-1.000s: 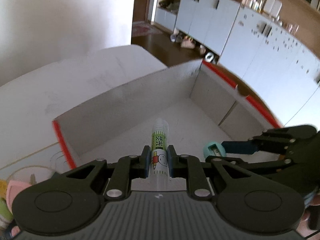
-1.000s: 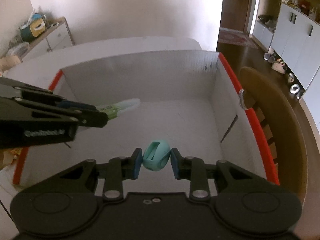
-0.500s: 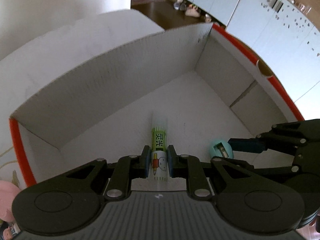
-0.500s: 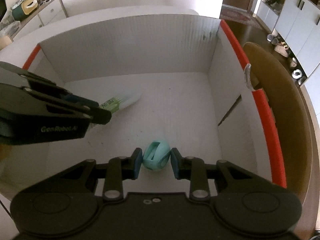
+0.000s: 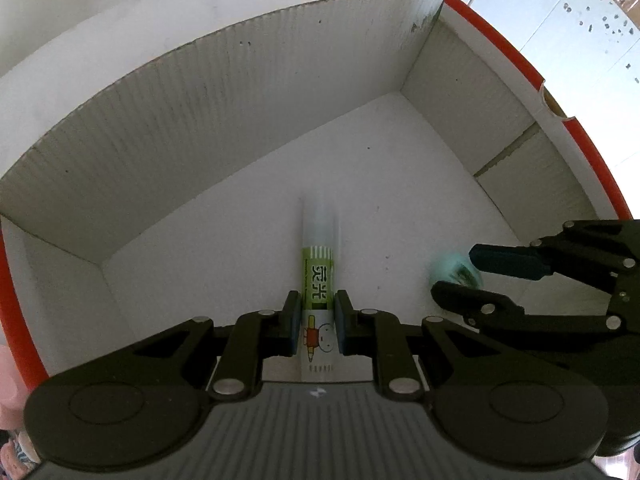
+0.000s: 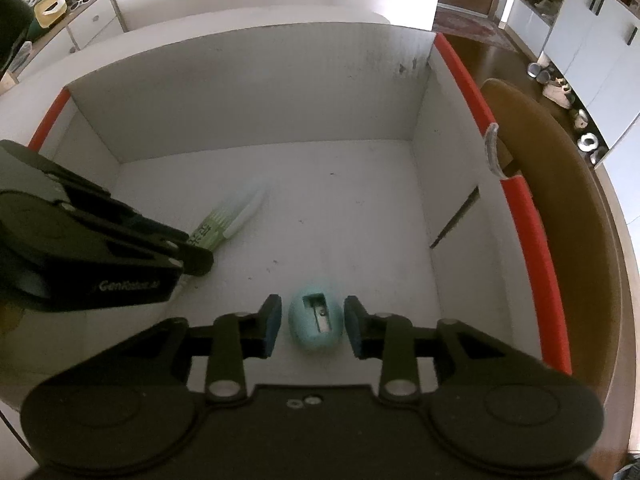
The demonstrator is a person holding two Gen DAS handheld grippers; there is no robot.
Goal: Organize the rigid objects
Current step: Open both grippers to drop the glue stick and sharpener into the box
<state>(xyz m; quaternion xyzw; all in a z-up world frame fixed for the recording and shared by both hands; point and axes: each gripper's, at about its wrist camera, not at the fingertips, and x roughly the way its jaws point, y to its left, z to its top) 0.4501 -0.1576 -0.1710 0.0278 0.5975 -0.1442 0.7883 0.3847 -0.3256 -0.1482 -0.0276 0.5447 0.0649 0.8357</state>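
A green-and-white glue stick (image 5: pixel 318 280) points away from me, and my left gripper (image 5: pixel 316 328) is shut on its lower half, low inside a white cardboard box (image 5: pixel 240 100) with a red rim. In the right wrist view the stick (image 6: pixel 228 220) pokes out beyond the left gripper (image 6: pixel 200 256) near the box floor. A teal egg-shaped pencil sharpener (image 6: pixel 316 324) lies slot-up on the box floor (image 6: pixel 360 208) between the fingers of my right gripper (image 6: pixel 314 326). Those jaws are opening, with small gaps on both sides of the sharpener. The left wrist view shows the right gripper (image 5: pixel 454 274) beside the blurred sharpener (image 5: pixel 450 268).
The box stands on a white table (image 5: pixel 120 20). A brown wooden chair (image 6: pixel 560 184) stands just past the box's right wall. White cabinets (image 5: pixel 580 20) line the far side of the room, and a low sideboard (image 6: pixel 80 20) is at the back left. A pink thing (image 5: pixel 6 380) shows outside the box's left rim.
Both grippers sank and tipped further down into the box. The right jaws spread off the sharpener, which now lies slot-up between them. The left grip on the glue stick is unchanged.
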